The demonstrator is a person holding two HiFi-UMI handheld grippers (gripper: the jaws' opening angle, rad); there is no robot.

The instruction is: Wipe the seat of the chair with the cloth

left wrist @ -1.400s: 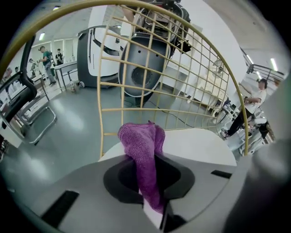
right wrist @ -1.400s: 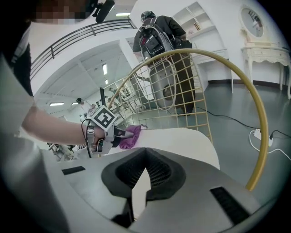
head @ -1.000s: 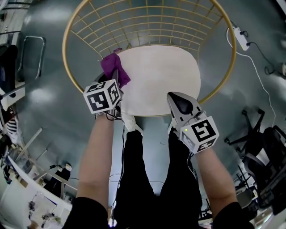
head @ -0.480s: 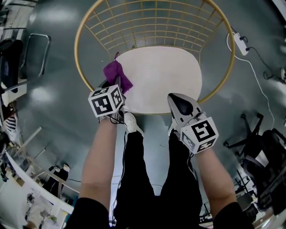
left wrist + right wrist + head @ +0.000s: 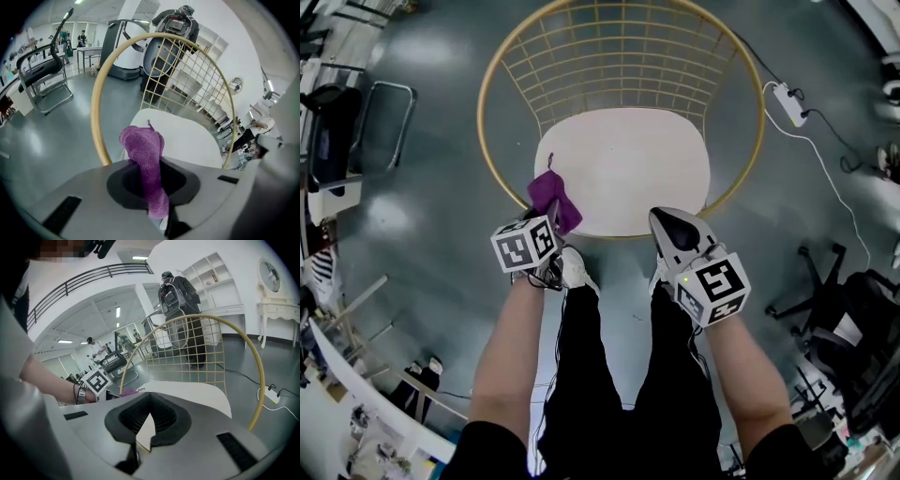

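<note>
Grey polished floor all round, with a power strip [image 5: 786, 97] and its white cable lying out on it, well off to the right of both grippers. In the middle stands the chair [image 5: 97, 124], a gold wire hoop with a grid back and a white seat [image 5: 628, 169]. The person stands right at its front edge, black trousers and a white shoe [image 5: 574, 266] showing between the two tools.

The left gripper [image 5: 540, 232] has its jaws clamped on the purple cloth [image 5: 143, 150]. The fabric runs down between the pads and bunches up in a loose lump just ahead of the tips. Beyond the lump lies the front left edge of the seat, and the gold rim curves past just to the left of the jaws. From here I cannot tell whether the cloth is actually touching the seat.

The right gripper [image 5: 149, 420] is held at the seat's front right edge. Its jaws are brought together with nothing between them, only a thin sliver of white seat showing through the pads. The seat spreads out ahead of its tips, and the left gripper's marker cube is off to their left.
</note>
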